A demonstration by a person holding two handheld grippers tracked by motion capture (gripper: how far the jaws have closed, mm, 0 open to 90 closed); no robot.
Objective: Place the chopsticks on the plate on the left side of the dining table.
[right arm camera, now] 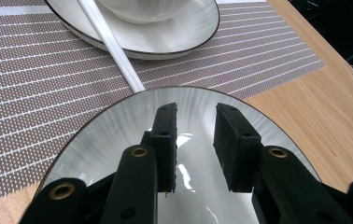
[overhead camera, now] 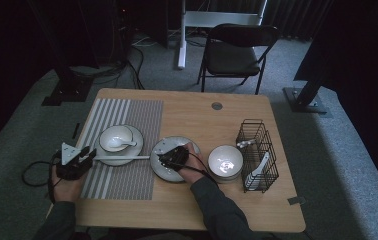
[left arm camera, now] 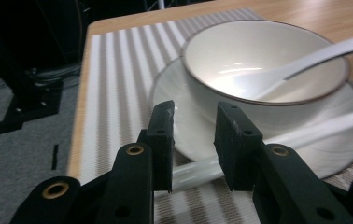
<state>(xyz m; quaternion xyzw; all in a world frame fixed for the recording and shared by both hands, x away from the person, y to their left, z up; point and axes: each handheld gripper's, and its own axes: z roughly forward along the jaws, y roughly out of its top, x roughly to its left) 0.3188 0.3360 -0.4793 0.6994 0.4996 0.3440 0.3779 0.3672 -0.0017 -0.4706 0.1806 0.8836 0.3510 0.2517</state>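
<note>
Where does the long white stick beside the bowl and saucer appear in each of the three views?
High view: the white stick lies level, left of centre, from the left gripper across the saucer's near rim.
Left gripper view: low, passing between the open jaws, running up to the right.
Right gripper view: upper left, slanting down to the grey plate's rim.
Shared landmark: the saucer.

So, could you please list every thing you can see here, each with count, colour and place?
Table: one, light wood, centre.
Placemat: one, grey-striped, table's left part.
Bowl with spoon: one each, white, on a white plate on the placemat.
White stick: one, across that plate's near edge.
Second plate: one, white, dark-rimmed, table centre.
Bowls: stacked, white, right of it.
Wire rack: one, black, right edge, white utensils inside.
Chair: one, black, behind table.
Left gripper: black, open, by the stick.
Right gripper: black, open, over second plate.
</note>
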